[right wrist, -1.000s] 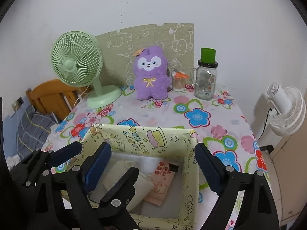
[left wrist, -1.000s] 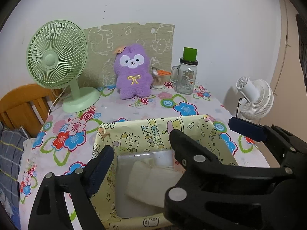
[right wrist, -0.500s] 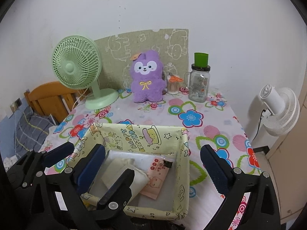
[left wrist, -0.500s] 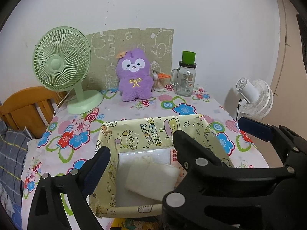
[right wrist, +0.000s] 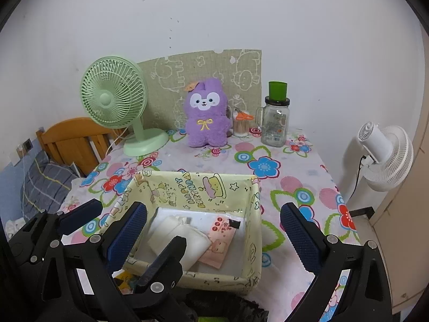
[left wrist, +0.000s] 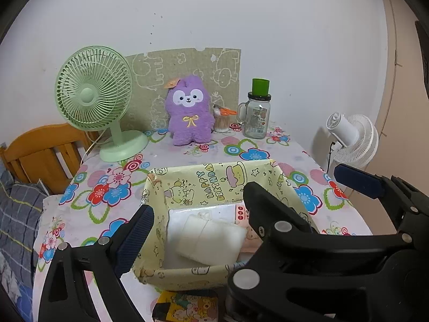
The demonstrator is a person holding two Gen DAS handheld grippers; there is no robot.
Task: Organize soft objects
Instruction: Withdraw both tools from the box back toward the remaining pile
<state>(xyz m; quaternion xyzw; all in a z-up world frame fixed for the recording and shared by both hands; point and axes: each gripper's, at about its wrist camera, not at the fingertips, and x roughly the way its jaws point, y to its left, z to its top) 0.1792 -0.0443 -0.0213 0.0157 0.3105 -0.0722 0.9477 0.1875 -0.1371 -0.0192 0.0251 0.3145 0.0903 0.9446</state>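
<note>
Both tools, left (left wrist: 198, 209) and right (right wrist: 214, 222), hung released above the glossy yellow cartoon-print box (right wrist: 252, 238), where a folded white cloth (right wrist: 179, 234) lay on a pink packet (right wrist: 219, 241); the fuzzy purple plush (right wrist: 206, 112) stood on the floral worktop (right wrist: 295, 166).

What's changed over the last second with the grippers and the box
Both grippers pulled back and up from the yellow box, so it sits farther below them. The left gripper and right gripper remain open and empty. The white folded cloth, pink packet and purple plush stayed put.
</note>
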